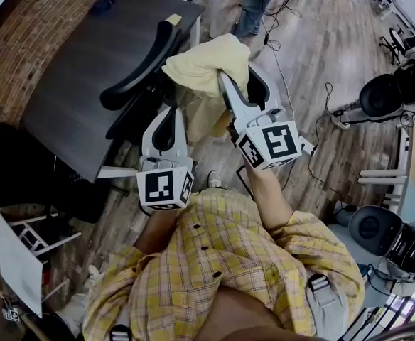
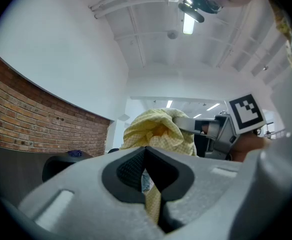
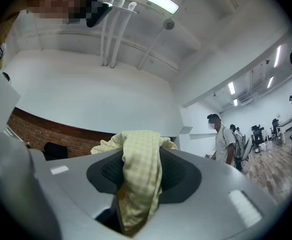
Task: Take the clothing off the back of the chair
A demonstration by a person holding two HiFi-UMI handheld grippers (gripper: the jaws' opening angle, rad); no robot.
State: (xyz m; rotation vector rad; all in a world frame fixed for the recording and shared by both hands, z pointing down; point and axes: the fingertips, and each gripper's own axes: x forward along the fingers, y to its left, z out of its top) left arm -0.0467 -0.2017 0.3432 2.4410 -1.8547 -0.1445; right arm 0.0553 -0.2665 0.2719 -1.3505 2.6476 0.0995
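Note:
A pale yellow checked garment (image 1: 207, 62) hangs bunched in the air beside the black chair back (image 1: 140, 62), apart from it. My right gripper (image 1: 229, 80) is shut on the garment's upper part, and cloth drapes over and between its pads (image 3: 178, 171). My left gripper (image 1: 168, 111) sits lower and to the left of it. In the left gripper view its jaws (image 2: 146, 156) are nearly together, with a strip of the yellow cloth (image 2: 153, 201) pinched between them. The bulk of the garment (image 2: 156, 129) hangs just ahead, beside the right gripper's finger (image 2: 196, 125).
A dark table (image 1: 72, 98) stands by the brick wall behind the chair. Cables run over the wood floor (image 1: 314, 41). Black round devices (image 1: 381, 94) and white frames (image 1: 381, 176) stand at the right. A person (image 3: 227, 139) stands farther off in the room.

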